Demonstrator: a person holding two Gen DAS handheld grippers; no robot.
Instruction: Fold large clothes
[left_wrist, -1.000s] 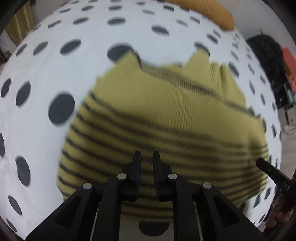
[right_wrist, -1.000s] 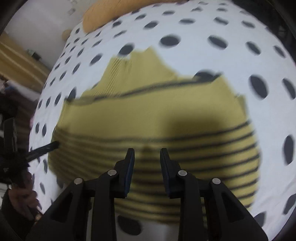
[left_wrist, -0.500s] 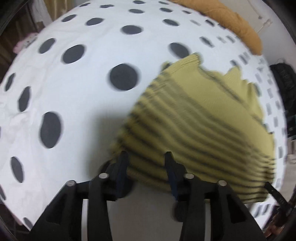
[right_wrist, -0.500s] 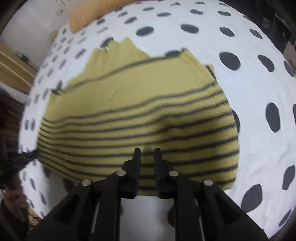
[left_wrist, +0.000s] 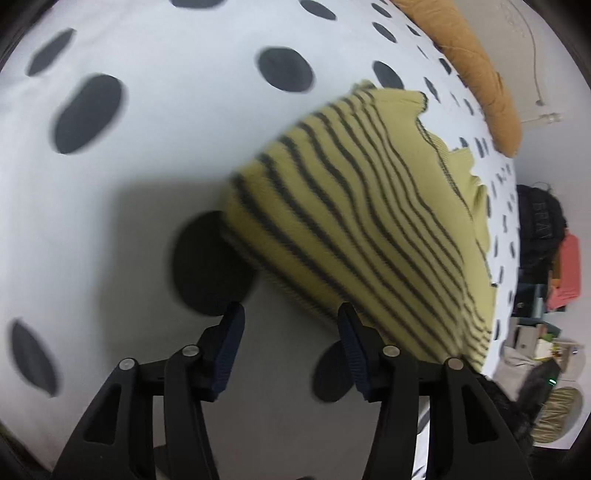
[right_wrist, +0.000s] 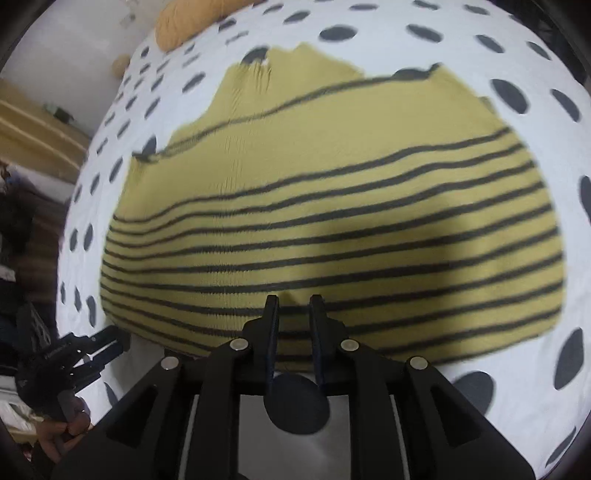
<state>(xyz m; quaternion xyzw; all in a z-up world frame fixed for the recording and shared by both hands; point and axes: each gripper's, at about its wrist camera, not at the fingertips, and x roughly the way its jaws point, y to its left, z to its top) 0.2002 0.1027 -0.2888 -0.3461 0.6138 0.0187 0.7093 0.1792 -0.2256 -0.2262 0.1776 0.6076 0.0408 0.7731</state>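
While the sheet (right_wrist: 424, 55), white with dark dots, covers the bed as the largest surface, the sweater (right_wrist: 332, 206) lies folded and flat on it, yellow-green with dark stripes. Across the right wrist view the sweater fills the middle, its striped hem toward 6 o'clock and its plain part toward 12 o'clock. At 11 o'clock beyond the sheet lies an orange pillow (right_wrist: 184, 22). Across the left wrist view the sweater (left_wrist: 369, 229) runs from centre toward 4 o'clock, one corner nearest the camera.

Left gripper (left_wrist: 291, 321): jaws stand moderately wide, having just been opening. Nothing is between them; the right finger overlaps the sweater's near edge, contact not determinable.

Right gripper (right_wrist: 293, 306): jaws stand narrow, having just been closing. Their tips sit over the hem at 6 o'clock; whether they pinch fabric cannot be told.

Left gripper (right_wrist: 92, 350) also appears at 8 o'clock in the right wrist view, held by a hand (right_wrist: 62, 428).
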